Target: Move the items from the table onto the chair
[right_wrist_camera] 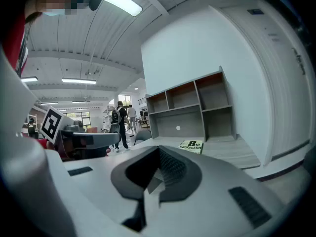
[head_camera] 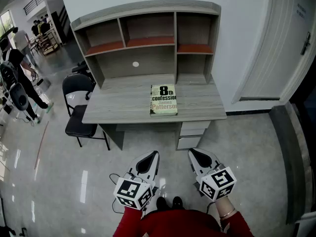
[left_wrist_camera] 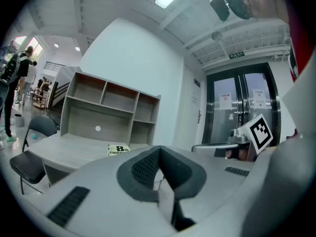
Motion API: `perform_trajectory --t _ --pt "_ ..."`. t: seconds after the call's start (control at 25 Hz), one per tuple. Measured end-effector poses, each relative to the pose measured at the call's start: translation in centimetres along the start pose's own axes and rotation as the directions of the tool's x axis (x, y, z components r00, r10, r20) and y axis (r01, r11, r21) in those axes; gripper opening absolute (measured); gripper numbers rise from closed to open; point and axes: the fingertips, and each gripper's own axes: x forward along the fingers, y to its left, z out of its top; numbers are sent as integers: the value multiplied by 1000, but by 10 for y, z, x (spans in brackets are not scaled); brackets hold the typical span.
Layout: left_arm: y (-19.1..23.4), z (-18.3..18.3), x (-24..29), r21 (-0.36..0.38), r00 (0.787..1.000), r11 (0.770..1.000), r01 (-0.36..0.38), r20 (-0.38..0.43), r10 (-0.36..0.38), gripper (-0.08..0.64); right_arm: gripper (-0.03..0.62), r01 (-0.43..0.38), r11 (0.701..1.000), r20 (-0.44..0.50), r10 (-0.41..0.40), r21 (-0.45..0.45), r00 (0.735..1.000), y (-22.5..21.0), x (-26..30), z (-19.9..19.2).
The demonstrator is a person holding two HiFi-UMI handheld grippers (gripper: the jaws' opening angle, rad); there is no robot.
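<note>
A book (head_camera: 163, 100) with a pale green cover lies flat near the front edge of the grey wooden desk (head_camera: 118, 105); it also shows small in the left gripper view (left_wrist_camera: 118, 150) and the right gripper view (right_wrist_camera: 192, 145). A black chair (head_camera: 79, 107) stands at the desk's left end, seen too at the left gripper view's edge (left_wrist_camera: 30, 157). My left gripper (head_camera: 149, 158) and right gripper (head_camera: 196, 155) are both shut and empty, held side by side over the floor in front of the desk, well short of the book.
The desk carries a hutch of open shelves (head_camera: 148, 38) at its back and drawers (head_camera: 192, 135) under its right side. A white door (head_camera: 276, 48) is on the right wall. People (head_camera: 15, 68) stand far off to the left on the glossy floor.
</note>
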Motion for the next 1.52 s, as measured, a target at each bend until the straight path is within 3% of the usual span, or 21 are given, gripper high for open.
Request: perform_trajectory --t 0.64,1.28,1.52 --pt "26 -8 3 -46 999 998 -34 -9 34 8 12 -4 999 -9 4 52 1000 -5 15 -10" --pt "73 -19 17 23 998 1000 -4 -67 5 8 12 71 992 -59 -65 108 996 -16 57 -25" --pt "110 -8 48 46 997 998 -53 -52 55 8 12 93 989 -80 -84 112 993 -37 86 -21"
